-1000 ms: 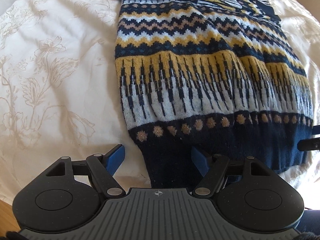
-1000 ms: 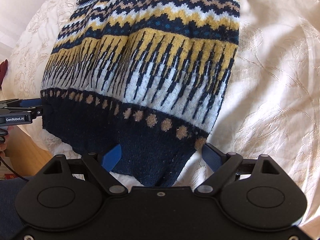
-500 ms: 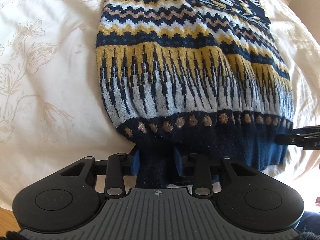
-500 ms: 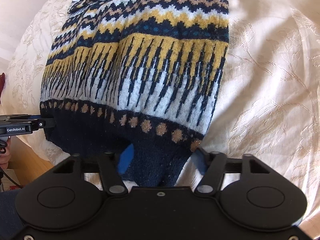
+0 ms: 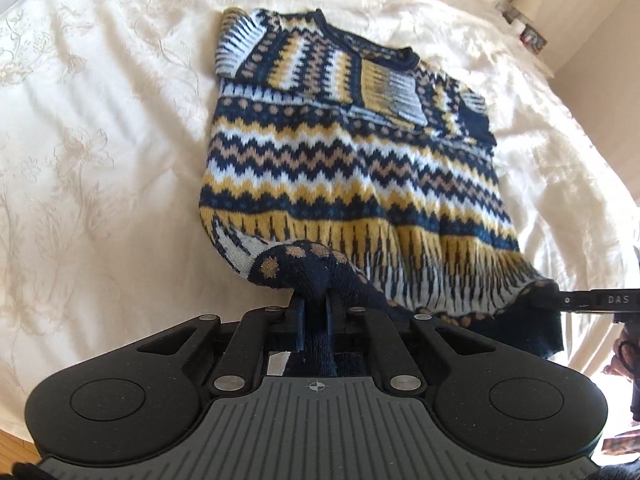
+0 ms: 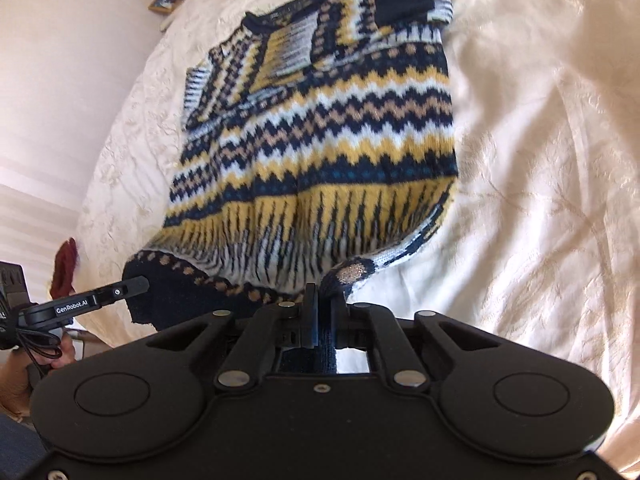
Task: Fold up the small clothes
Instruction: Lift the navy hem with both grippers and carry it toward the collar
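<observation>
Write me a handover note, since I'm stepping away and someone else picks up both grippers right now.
Left hand-held gripper: shut on the sweater hem, left corner.
Right hand-held gripper: shut on the hem's right corner.
Sweater lies on the cream bedspread, neckline far, sleeves already folded across the chest; hem is lifted off the bed.
Left to do: carry the hem up toward the neckline, lay it down, release.

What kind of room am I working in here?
Likely a bedroom: the navy, yellow and white patterned knit sweater lies on a cream floral-embroidered bedspread, with small framed items on a ledge by the wall.
</observation>
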The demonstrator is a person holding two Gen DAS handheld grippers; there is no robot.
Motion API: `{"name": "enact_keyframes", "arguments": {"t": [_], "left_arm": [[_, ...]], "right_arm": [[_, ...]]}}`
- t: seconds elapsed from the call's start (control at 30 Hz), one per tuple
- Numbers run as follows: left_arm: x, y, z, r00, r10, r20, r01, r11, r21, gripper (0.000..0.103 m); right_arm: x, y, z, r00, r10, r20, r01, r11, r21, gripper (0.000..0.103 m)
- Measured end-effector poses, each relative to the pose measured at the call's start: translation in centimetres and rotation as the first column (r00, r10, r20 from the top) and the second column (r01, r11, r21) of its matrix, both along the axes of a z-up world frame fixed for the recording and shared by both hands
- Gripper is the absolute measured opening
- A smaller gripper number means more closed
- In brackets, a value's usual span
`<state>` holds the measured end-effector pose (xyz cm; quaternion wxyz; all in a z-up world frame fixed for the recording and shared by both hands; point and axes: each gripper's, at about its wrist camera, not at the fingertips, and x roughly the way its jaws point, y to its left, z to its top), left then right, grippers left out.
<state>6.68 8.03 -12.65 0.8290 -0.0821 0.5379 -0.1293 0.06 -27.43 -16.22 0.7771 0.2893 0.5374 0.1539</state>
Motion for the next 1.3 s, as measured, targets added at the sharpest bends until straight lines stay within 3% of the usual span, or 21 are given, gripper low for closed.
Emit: {"name": "enact_keyframes", "arguments": {"t": [0.27, 0.6, 0.8, 1.3], "left_arm": [[5.2, 0.1, 4.1, 0.984, 0.073, 0.162, -0.069, 0.997, -0.029, 0.009], [13.9, -1.0, 6.9, 0.942, 0.077, 0.327, -0.069, 0.997, -0.037, 0.009], [18.9, -2.0, 6.0, 0.939, 0.075, 0.336, -0.073, 0.997, -0.019, 0.009], [30.2, -2.9, -1.0, 0.974, 0.097, 0.205, -0.109, 0.993, 0.047, 0.009]], "right_arm": [[5.0, -1.8, 3.4, 0.98, -0.143, 0.141, 0.136, 0.989, 0.057, 0.011], [14.2, -2.3, 5.7, 0.939, -0.193, 0.285, 0.197, 0.98, 0.016, 0.011], [19.5, -2.2, 4.9, 0.933, -0.208, 0.292, 0.224, 0.974, -0.021, 0.011], [29.6, -2.2, -1.9, 0.957, -0.231, 0.175, 0.253, 0.961, -0.114, 0.011]]}}
